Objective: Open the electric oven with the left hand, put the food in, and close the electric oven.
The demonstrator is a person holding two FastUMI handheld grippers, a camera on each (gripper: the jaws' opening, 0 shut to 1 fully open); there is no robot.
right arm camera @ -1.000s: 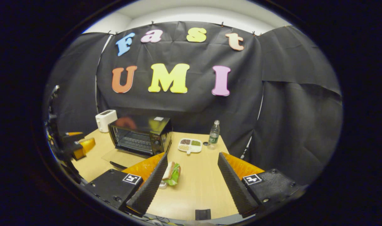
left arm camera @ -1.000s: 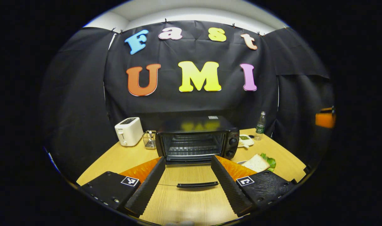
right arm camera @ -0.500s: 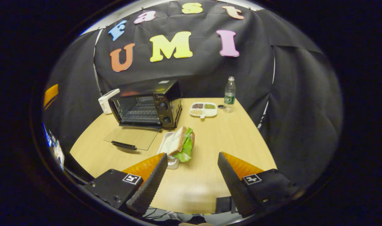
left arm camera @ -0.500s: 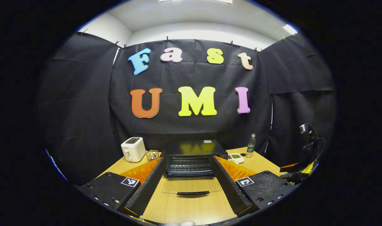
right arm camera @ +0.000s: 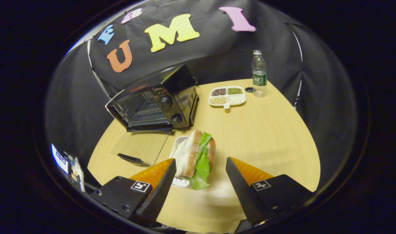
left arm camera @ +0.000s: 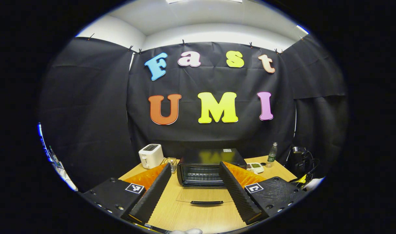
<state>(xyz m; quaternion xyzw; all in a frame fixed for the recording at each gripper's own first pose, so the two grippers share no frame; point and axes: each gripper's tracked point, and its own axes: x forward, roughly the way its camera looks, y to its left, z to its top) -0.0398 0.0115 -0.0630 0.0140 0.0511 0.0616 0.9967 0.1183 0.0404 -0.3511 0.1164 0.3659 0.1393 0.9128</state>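
The sandwich (right arm camera: 196, 156) lies on its small tray (right arm camera: 176, 150) on the desk (right arm camera: 266, 130), beside the open oven (right arm camera: 152, 100); right gripper (right arm camera: 199, 188) gapes empty; soft and likely crushable, so pinch its bread faces lightly.

Table (right arm camera: 266, 130): pale wood-grain surface, smooth and matt. Electric oven (right arm camera: 171, 87): glossy black casing with mirror-like top; clear glass door (right arm camera: 139, 151), lying open, with dark handle; metal wire rack inside. Sandwich (right arm camera: 198, 154): porous bread, leafy lettuce, on a white glossy tray. Bottle (right arm camera: 259, 74): clear plastic. Toaster (left arm camera: 151, 156): smooth white plastic. Left gripper fingers (left arm camera: 152, 195): ridged, matt
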